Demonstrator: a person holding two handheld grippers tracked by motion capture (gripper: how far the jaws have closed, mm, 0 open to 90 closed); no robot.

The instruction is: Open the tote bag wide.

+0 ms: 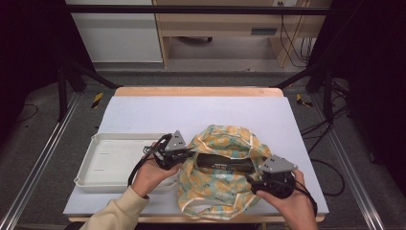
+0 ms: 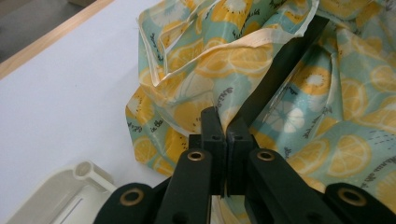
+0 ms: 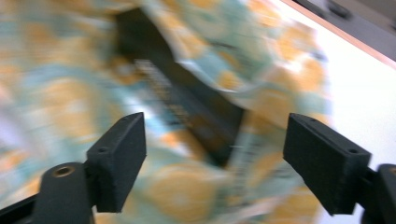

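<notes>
A cloth bag (image 1: 221,168) printed with orange and lemon slices on teal lies crumpled on the white table, its mouth open. Inside it rests a flat black box (image 1: 225,163), also seen as a dark slab (image 2: 285,65) and, blurred, as a black box (image 3: 187,102). My left gripper (image 1: 184,154) is shut on the bag's left rim (image 2: 219,122). My right gripper (image 1: 256,178) stands open at the bag's right side, its black pads (image 3: 120,154) wide apart in front of the bag (image 3: 196,186), nothing between them.
A white shallow tray (image 1: 112,160) lies to the left of the bag, its corner (image 2: 79,179) just beside my left gripper. The table's wooden far edge (image 1: 196,91) and a metal frame surround the white mat.
</notes>
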